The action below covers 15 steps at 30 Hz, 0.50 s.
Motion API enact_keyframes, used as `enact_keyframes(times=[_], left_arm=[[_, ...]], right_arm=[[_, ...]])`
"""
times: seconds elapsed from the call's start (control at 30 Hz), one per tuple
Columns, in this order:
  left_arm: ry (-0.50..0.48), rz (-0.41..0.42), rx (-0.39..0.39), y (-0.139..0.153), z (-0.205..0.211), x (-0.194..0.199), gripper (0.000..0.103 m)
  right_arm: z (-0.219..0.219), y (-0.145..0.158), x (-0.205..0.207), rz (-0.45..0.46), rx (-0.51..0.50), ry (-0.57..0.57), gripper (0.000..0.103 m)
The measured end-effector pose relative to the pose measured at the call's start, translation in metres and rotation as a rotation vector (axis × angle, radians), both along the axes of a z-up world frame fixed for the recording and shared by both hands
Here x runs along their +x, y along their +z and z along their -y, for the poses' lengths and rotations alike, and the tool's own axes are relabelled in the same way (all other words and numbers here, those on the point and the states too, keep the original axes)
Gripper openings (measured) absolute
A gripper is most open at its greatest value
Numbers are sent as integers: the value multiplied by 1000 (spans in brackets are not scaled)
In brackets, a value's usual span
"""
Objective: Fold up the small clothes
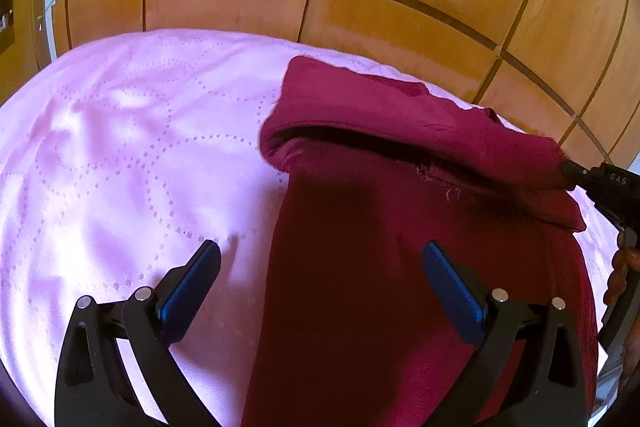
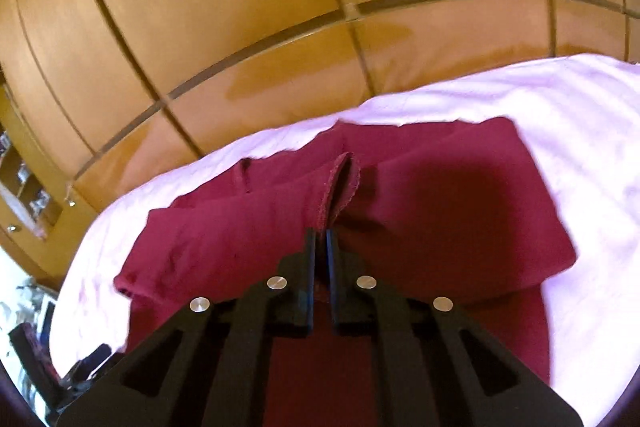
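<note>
Maroon garment (image 2: pixel 440 211) edge pinched in right tool (image 2: pixel 320 239) (left tool (image 1: pixel 320 259) agape).

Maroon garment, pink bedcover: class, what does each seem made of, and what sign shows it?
Maroon garment: soft matte fabric, probably knit cotton; it drapes, and its edge is frayed. Pink bedcover: smooth, slightly glossy quilted cloth, with dotted stitch lines.
</note>
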<state>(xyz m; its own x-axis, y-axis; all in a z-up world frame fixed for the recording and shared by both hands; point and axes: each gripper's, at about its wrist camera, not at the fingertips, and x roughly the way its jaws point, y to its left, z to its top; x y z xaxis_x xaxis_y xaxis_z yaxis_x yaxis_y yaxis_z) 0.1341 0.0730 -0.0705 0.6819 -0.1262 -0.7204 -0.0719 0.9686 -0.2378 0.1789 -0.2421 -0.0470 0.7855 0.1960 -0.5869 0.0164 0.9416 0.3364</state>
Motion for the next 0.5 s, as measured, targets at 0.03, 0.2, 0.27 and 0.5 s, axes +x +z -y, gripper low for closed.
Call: enact_keyframes(times=[0.03,0.2,0.27,0.5], left_arm=[[3,-6,-5,-1,0,1,100],[18,-6,-22,3,-6,4,100],[35,29,-15,12,-7,10,100],[65,82,48,39,10,80,100]], right_arm=[[2,-2,3,-10,-7,-4,4],[15,-48,16,-133,-12,-25,4],[17,-52,11,-107,8,-30,4],[20,-60,6,-70,29,-36,4]])
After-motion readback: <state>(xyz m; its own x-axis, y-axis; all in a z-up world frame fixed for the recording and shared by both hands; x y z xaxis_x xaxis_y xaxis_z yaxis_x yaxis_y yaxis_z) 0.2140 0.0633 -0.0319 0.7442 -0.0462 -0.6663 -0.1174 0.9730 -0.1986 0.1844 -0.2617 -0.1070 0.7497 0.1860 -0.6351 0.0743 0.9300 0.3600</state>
